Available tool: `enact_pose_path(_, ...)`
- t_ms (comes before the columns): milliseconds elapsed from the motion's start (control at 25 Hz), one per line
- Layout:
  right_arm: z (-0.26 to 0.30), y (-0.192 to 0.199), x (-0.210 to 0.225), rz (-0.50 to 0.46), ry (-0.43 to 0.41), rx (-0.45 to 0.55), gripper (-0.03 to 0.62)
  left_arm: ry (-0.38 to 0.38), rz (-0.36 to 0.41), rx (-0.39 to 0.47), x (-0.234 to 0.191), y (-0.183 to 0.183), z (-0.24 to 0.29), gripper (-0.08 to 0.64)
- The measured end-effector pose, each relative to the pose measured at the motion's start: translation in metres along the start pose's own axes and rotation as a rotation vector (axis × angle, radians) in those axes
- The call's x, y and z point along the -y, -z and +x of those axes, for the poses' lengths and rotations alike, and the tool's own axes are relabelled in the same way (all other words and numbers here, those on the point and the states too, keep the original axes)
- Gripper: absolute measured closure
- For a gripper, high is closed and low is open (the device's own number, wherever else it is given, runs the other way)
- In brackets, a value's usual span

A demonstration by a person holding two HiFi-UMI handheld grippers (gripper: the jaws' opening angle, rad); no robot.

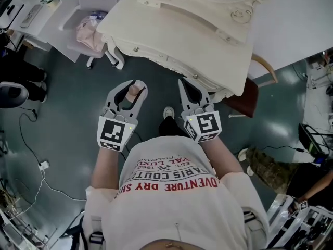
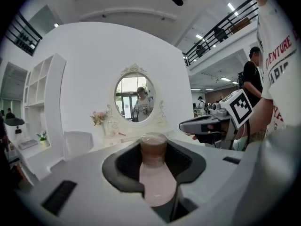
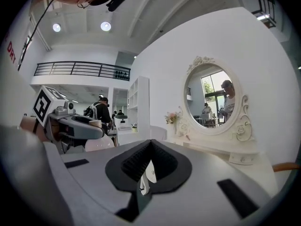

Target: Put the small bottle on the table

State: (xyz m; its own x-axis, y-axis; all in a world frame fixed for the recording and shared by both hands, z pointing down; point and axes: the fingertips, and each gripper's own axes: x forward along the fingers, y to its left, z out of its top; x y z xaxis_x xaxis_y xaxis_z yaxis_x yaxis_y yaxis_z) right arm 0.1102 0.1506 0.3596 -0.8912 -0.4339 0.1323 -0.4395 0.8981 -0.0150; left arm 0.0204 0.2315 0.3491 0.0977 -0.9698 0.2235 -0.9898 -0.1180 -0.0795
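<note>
A small pink bottle (image 2: 156,182) with a brown cap stands between the jaws of my left gripper (image 1: 131,84), which is shut on its body. In the head view the bottle (image 1: 133,91) shows between the left fingertips, held above the floor in front of the cream dressing table (image 1: 177,33). My right gripper (image 1: 186,85) sits beside it to the right, close to the table's front edge, with its jaws together and nothing in them. Ahead in both gripper views stands the table with its oval mirror (image 2: 134,98).
A white chair (image 1: 78,14) with a pink cloth (image 1: 91,33) stands left of the table. A brown wooden seat (image 1: 247,95) is at its right corner. Cables and a power strip (image 1: 43,165) lie on the floor to the left. A white shelf (image 2: 42,98) stands far left.
</note>
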Motion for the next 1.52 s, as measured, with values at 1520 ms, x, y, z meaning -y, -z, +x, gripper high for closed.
enact_pose_path(1520,0.231,-0.016,0.278,0.068,0.201,-0.011,0.594,0.248,0.058,-0.032,-0.146,-0.040,0.368,0.420)
